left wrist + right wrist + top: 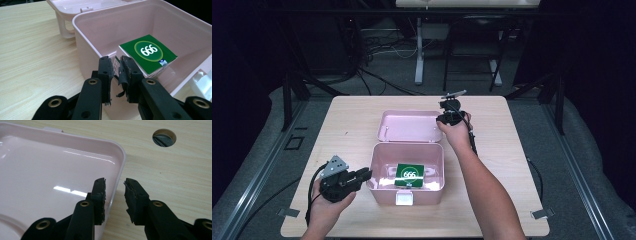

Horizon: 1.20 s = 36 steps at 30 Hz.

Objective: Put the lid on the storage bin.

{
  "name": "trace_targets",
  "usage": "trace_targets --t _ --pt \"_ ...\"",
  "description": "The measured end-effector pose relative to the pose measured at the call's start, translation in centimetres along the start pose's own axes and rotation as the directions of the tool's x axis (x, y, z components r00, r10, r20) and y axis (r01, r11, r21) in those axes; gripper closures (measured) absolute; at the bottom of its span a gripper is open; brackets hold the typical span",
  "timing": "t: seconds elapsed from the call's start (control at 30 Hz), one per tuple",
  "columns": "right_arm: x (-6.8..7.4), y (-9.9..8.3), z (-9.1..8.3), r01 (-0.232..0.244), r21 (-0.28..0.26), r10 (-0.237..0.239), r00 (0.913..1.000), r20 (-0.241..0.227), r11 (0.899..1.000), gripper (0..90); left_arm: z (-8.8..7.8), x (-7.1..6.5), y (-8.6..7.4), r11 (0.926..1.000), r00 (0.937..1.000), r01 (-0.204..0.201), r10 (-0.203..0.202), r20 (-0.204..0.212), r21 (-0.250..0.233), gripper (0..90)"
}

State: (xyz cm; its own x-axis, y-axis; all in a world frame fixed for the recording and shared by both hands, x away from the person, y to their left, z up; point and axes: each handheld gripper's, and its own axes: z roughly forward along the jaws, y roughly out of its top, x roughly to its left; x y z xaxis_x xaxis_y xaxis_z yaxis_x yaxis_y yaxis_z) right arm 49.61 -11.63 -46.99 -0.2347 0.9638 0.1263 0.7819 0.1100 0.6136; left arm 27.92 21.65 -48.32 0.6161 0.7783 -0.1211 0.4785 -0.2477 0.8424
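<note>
1. Box (377, 170) body: thin moulded pink plastic, glossy and smooth, with rounded corners. Judge it light and slightly flexible at the rim, so it will slide on the table (347, 125) unless braced. It stands open near the front edge, latch (404, 199) facing you.
2. Left gripper (116, 68): its jaws straddle the box's left wall at the rim, one pad outside and one inside. They stand narrow, and appear to pinch the wall. In the high view this gripper (364, 175) sits against the box's left side. Hold here to steady the body.
3. Lid (50, 170): same pink plastic, shallow tray shape, lying flat on the table behind the box, hinged to its rear wall. Expect it to be light and stiff enough to swing by one edge, but slippery on its polished faces.
4. Right gripper (115, 188): jaws partly open, one each side of the lid's raised rim near a corner, not yet pressing it. Take the rim here, well seated between the pads; a shallow bite may slip off the gloss.
5. Carton (147, 53): small green card pack printed "666", resting tilted inside the box near its left wall. Judge it light and crushable; leave it clear of the left pads.
6. Table: pale wood-grain laminate, matt, with a round cable hole (164, 137) just beyond the lid corner.
</note>
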Motion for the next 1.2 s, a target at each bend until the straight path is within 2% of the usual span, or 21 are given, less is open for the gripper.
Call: trace_targets --t 0.3,0.57,0.87,1.2 --pt "-0.3 -0.1 1.2 -0.031 0.011 0.031 0.9995 -0.007 0.999 74.5 0.0 0.0 0.0 1.0 1.0 -0.002 0.002 -0.002 0.0 78.5" --pt "-0.3 0.0 1.2 -0.073 0.017 0.073 0.997 -0.027 0.997 79.5 0.0 -0.1 0.0 1.0 0.9999 -0.006 0.006 -0.008 0.004 78.5" --pt "-0.1 0.0 0.9 -0.07 0.012 0.07 0.9974 -0.017 0.997 81.2 0.0 -0.1 0.0 1.0 0.9999 -0.004 0.004 -0.009 0.004 78.5" --pt "0.1 0.1 -0.1 -0.061 -0.023 0.061 0.998 -0.018 0.998 82.4 0.1 -0.1 0.0 1.0 0.9999 -0.003 0.003 -0.011 0.001 78.5"
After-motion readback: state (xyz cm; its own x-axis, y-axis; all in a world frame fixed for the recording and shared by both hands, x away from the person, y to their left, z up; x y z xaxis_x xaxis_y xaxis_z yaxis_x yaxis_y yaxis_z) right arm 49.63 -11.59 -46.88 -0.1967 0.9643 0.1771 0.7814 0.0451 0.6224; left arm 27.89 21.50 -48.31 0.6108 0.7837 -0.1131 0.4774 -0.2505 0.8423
